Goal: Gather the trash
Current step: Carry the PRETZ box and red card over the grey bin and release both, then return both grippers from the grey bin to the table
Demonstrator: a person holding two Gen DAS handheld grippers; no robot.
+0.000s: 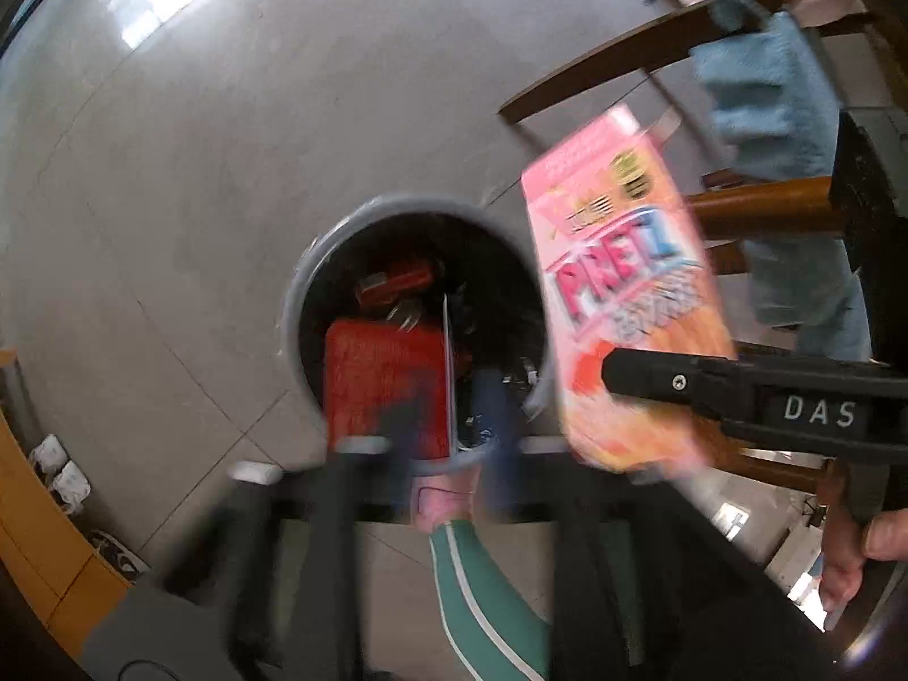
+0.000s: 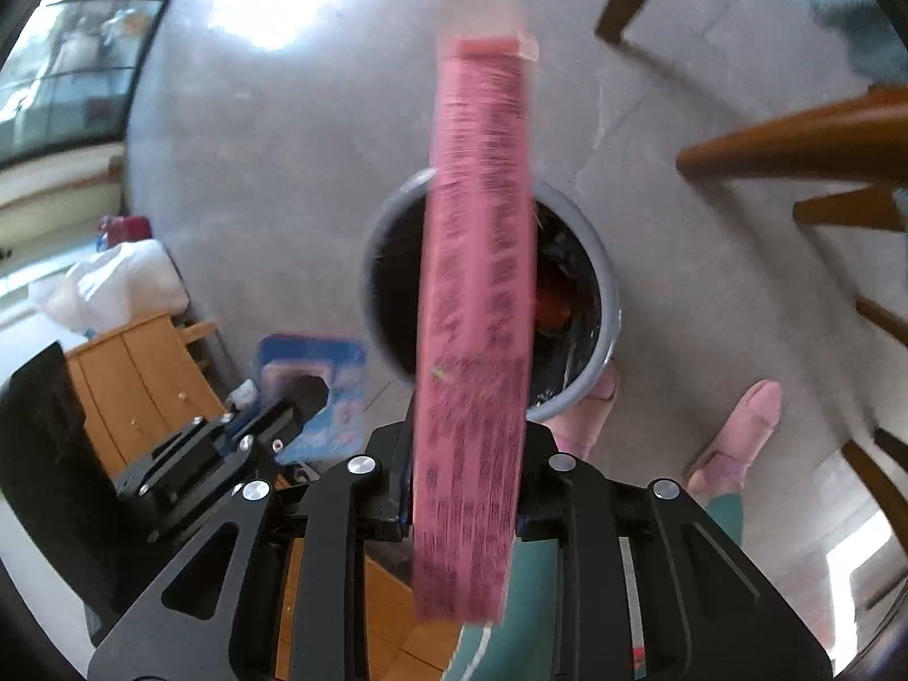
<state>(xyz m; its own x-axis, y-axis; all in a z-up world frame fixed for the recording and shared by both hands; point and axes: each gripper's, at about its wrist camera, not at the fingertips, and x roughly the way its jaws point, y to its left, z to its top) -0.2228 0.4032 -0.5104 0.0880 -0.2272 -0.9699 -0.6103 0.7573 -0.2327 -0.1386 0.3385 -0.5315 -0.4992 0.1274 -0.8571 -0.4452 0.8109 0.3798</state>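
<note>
Right now you have both grippers tipped down over the round grey bin with a black liner (image 1: 295,306), which stands on the grey tiled floor (image 1: 227,142) beside the brown wooden chair legs (image 2: 794,147). In your right gripper (image 2: 465,442) the flat pink cardboard snack box (image 2: 476,312) stands edge-on between the two fingers. Its far end reaches over the bin's mouth. The box is smeared while the fingers are sharp, and the pads seem to stand just off its sides, so that grip looks released. From the left wrist view the same box hangs just right of the bin's rim, with one black finger across its lower face. Your left gripper (image 1: 431,442) is badly blurred. A flat red box (image 1: 386,386) lies between its fingers, above or just inside the bin's opening, and you cannot tell whether the pads press on it. More red packaging lies deeper inside. Your pink slippers (image 2: 738,437) stand next to the bin.
</note>
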